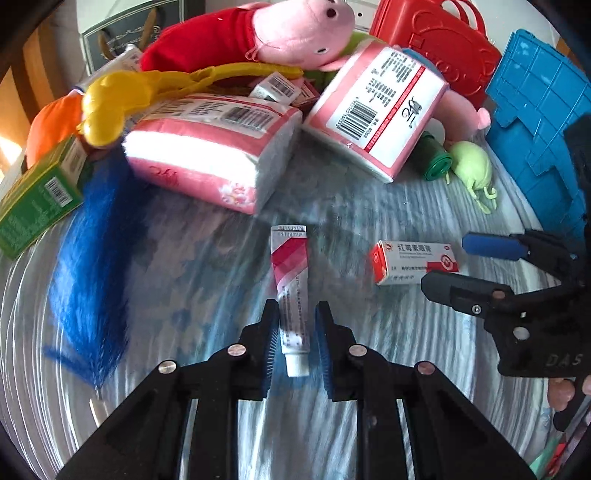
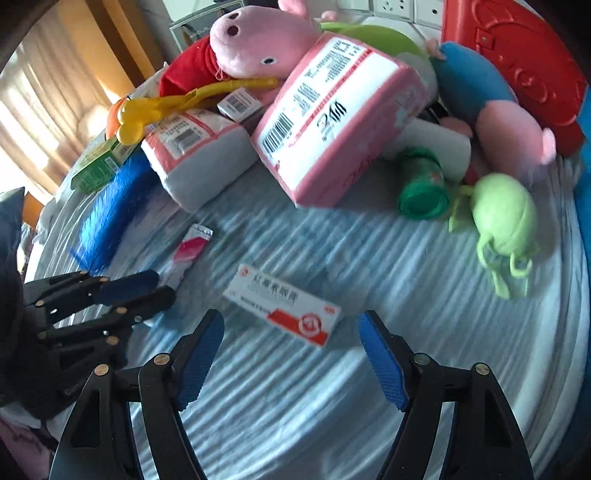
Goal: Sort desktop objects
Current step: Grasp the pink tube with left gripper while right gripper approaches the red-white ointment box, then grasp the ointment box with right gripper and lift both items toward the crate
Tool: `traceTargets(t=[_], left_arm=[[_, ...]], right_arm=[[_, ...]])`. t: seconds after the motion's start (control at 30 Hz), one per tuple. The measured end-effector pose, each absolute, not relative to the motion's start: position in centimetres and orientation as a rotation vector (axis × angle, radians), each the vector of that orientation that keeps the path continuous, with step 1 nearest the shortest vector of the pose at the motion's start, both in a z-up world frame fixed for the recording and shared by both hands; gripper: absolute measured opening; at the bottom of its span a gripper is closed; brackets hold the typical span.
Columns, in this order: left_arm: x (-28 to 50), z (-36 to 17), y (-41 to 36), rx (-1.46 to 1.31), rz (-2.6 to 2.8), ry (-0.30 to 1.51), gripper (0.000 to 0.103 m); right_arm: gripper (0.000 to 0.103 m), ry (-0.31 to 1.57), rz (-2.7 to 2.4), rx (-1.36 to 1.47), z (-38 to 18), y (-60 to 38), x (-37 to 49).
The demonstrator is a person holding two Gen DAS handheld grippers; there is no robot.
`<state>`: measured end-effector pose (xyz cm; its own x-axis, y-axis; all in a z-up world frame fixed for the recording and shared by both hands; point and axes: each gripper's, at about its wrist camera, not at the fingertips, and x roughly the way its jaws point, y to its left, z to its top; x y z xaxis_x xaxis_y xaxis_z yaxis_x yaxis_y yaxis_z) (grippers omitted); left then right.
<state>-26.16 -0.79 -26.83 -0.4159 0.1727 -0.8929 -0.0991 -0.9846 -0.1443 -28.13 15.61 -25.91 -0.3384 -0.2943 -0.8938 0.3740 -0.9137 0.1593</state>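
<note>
A pink-and-white ointment tube lies on the blue-grey striped cloth, its white cap towards me. My left gripper is shut on the tube's lower half, one blue pad on each side. In the right wrist view the same tube runs into that gripper at the left. A red-and-white medicine box lies flat just ahead of my right gripper, which is open and wide, its pads clear of the box. From the left wrist view the box sits beside the right gripper.
A heap fills the back: two pink tissue packs, a pink pig plush, yellow tongs, a green box, blue fur, a green bottle, a pale green plush, a red case. A blue tray stands right.
</note>
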Motion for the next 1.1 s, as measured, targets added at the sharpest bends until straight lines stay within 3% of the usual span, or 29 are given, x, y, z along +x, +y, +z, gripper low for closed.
traceTargets(t=[0.17,0.47,0.6,0.73,1.1], left_arm=[[-26.7,-27.0,-1.3,-1.578,2.5,-0.14,0.019],[-26.2,-27.5,-0.8,-1.57,2.495,-0.145,0.017],[-25.7,-27.1,-1.1,-1.569,2.493,-0.134,0.017],[-25.1,-26.9,-1.4,-1.579,2.497,-0.141,0.017],[-21.4,-20.8,-1.8,-1.396,2.622,-0.126,0.017]], right_arm=[[0.077,0.051,-2.209,1.517,-27.4,15.0,-29.6],[0.059,0.241,-2.23,1.566,-27.9,12.5,-26.9],[0.056,0.236,-2.302,1.553,-27.7,12.0,-27.8],[0.026,0.268,-2.323,1.57,-27.9,11.6,-27.7],[0.026,0.087,-2.433,1.436,-20.6,14.0,-22.9]])
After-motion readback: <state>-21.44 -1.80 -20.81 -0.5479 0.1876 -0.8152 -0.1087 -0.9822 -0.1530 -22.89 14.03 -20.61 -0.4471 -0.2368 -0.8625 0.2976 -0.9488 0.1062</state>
